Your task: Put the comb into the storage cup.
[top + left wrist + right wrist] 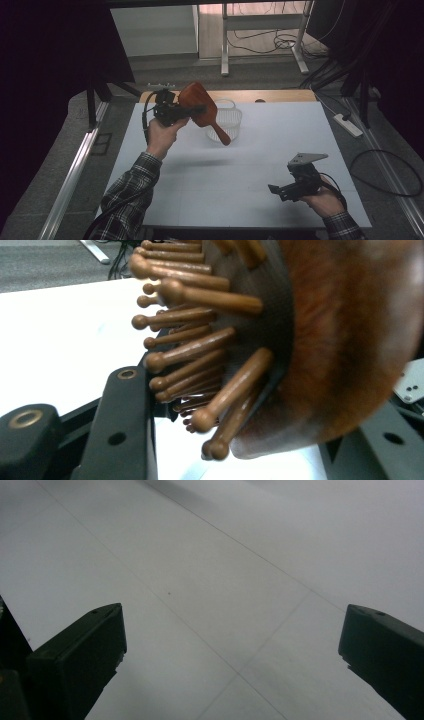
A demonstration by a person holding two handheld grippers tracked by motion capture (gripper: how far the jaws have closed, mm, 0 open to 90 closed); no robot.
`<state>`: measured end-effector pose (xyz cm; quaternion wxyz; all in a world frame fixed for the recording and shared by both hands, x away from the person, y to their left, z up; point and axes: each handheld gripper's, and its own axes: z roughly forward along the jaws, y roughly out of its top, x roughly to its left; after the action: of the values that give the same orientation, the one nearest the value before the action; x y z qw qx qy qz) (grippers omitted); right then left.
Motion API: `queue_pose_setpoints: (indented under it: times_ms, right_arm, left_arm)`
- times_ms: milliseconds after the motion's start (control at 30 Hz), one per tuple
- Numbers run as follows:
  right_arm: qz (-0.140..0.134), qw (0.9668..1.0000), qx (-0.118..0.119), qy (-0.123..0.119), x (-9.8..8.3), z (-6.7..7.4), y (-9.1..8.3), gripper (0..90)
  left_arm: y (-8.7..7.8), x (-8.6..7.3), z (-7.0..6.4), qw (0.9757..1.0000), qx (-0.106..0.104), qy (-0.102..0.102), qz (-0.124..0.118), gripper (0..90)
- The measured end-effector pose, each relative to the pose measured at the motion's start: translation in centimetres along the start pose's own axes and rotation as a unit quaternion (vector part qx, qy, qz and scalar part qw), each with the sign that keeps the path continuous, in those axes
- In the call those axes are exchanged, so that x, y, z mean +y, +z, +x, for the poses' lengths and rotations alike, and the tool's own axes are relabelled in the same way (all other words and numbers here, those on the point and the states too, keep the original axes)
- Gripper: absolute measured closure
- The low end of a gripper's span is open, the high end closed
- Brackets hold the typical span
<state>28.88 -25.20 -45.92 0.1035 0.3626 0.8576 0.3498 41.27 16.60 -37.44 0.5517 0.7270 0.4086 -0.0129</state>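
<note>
A brown wooden hairbrush (200, 105) is held up in the air at the back left, its handle slanting down to the right over a clear plastic basket (231, 121). My left gripper (192, 109) is shut on the brush's head. In the left gripper view the round-tipped wooden bristles (200, 347) point left between my black jaws. My right gripper (278, 191) rests low near the table's front right corner, open, with nothing between its fingers (82, 652) but bare white table.
The white table (280, 130) lies open in its middle and right. A power strip (348, 125) lies on the floor at the right with cables. Desk legs (225, 45) stand behind the table. Dark curtains (55, 55) hang at both sides.
</note>
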Motion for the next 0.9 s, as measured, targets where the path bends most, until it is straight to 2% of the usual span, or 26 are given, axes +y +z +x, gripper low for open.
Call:
queue_pose_setpoints:
  times_ms: [133, 233, 500, 733, 800, 900]
  right_arm:
    - [0.017, 0.9997, -0.015, -0.001, -0.6, -0.3, -0.6, 0.0]
    - [0.025, 0.9992, -0.031, 0.011, -1.4, -0.7, -1.0, 0.0]
    - [0.019, 0.9986, -0.037, 0.031, -2.8, -1.0, -2.2, 0.0]
    - [0.030, 0.9970, -0.060, 0.038, -3.9, -1.3, -3.0, 0.0]
    - [0.019, 0.9965, -0.060, 0.055, -4.1, -1.3, -3.6, 0.0]
    - [0.020, 0.9961, -0.061, 0.061, -4.2, -1.4, -3.8, 0.0]
  left_arm:
    - [-0.2, 0.3, 0.4, 1.0000, 0.003, -0.006, -0.006, 51.5]
    - [-0.6, 0.6, 0.4, 0.9999, 0.005, -0.007, -0.010, 51.5]
    - [-1.3, 1.2, 0.8, 0.9997, 0.015, -0.009, -0.014, 51.5]
    - [-1.6, 1.5, 1.3, 0.9995, 0.016, -0.018, -0.023, 51.5]
    - [-1.8, 1.6, 1.3, 0.9993, 0.019, -0.018, -0.025, 51.5]
    - [-1.9, 1.9, 1.4, 0.9992, 0.023, -0.018, -0.027, 51.5]
